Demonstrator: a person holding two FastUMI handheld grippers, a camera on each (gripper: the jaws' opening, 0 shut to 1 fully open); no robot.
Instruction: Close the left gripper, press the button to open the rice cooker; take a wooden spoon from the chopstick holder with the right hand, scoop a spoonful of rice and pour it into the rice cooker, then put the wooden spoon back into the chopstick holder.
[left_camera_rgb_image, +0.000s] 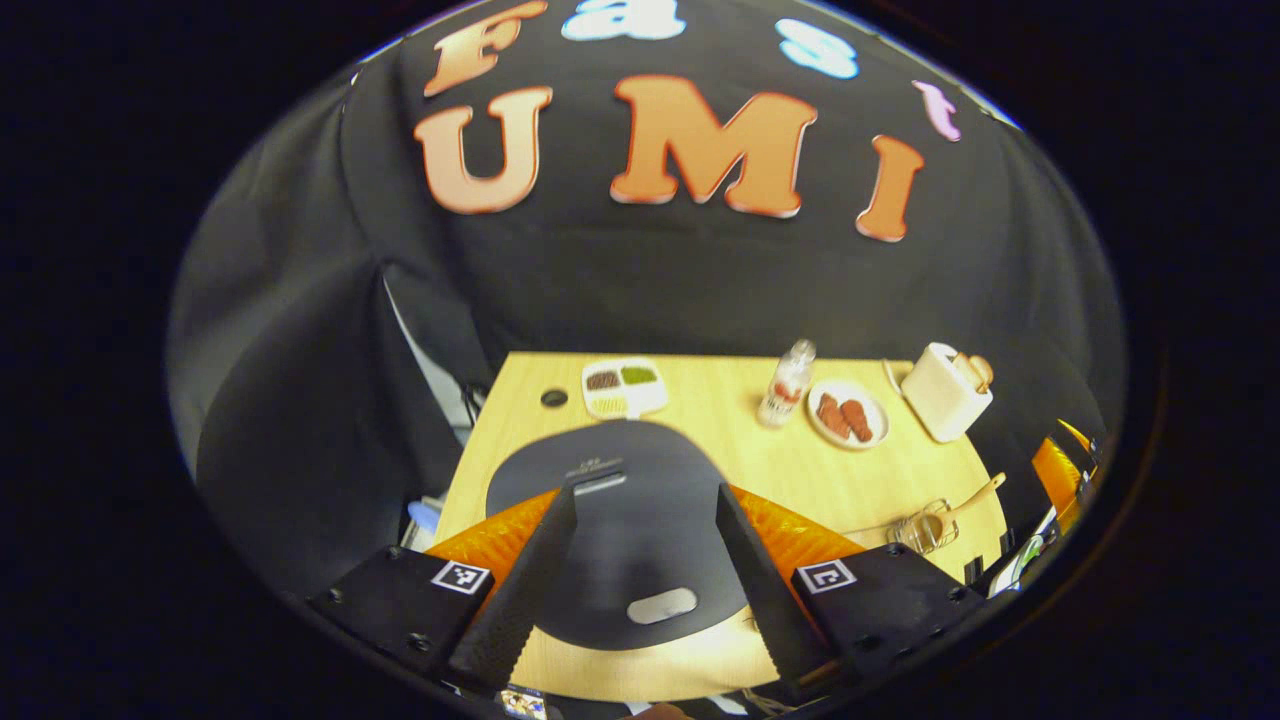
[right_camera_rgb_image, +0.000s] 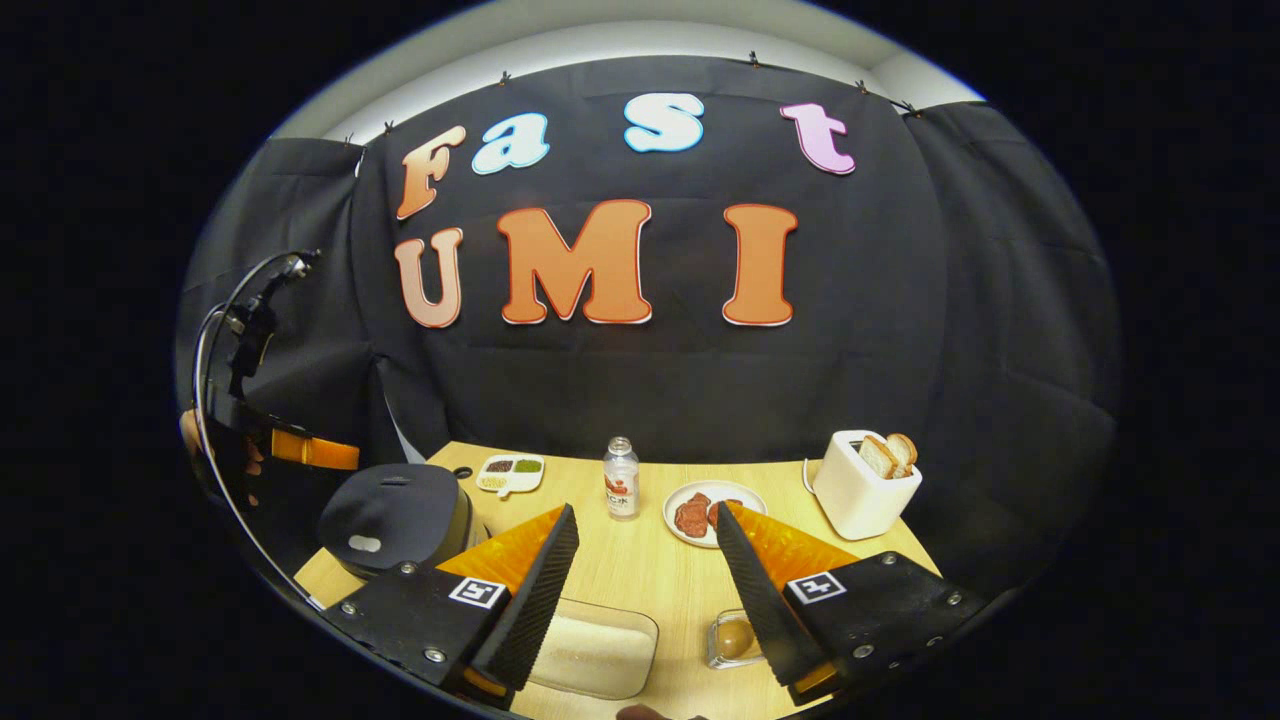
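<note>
The dark rice cooker (left_camera_rgb_image: 620, 530) sits shut right under my left gripper (left_camera_rgb_image: 647, 490), whose fingers stand open on either side of the lid. The pale lid button (left_camera_rgb_image: 660, 605) lies between them, untouched. At the right, a wooden spoon (left_camera_rgb_image: 975, 497) leans in the clear chopstick holder (left_camera_rgb_image: 925, 528). In the right gripper view my right gripper (right_camera_rgb_image: 646, 510) hangs open and empty above the table. A clear tub of white rice (right_camera_rgb_image: 595, 645) lies below its left finger, and the chopstick holder (right_camera_rgb_image: 735, 637) with the spoon's bowl stands by its right finger. The rice cooker (right_camera_rgb_image: 395, 515) is at the left.
On the wooden table (left_camera_rgb_image: 800, 480) stand a sectioned dish of grains (left_camera_rgb_image: 625, 385), a small bottle (left_camera_rgb_image: 787, 383), a plate of meat (left_camera_rgb_image: 848, 413) and a white toaster (left_camera_rgb_image: 945, 390) with bread. A hand holds the left gripper (right_camera_rgb_image: 300, 450) above the cooker.
</note>
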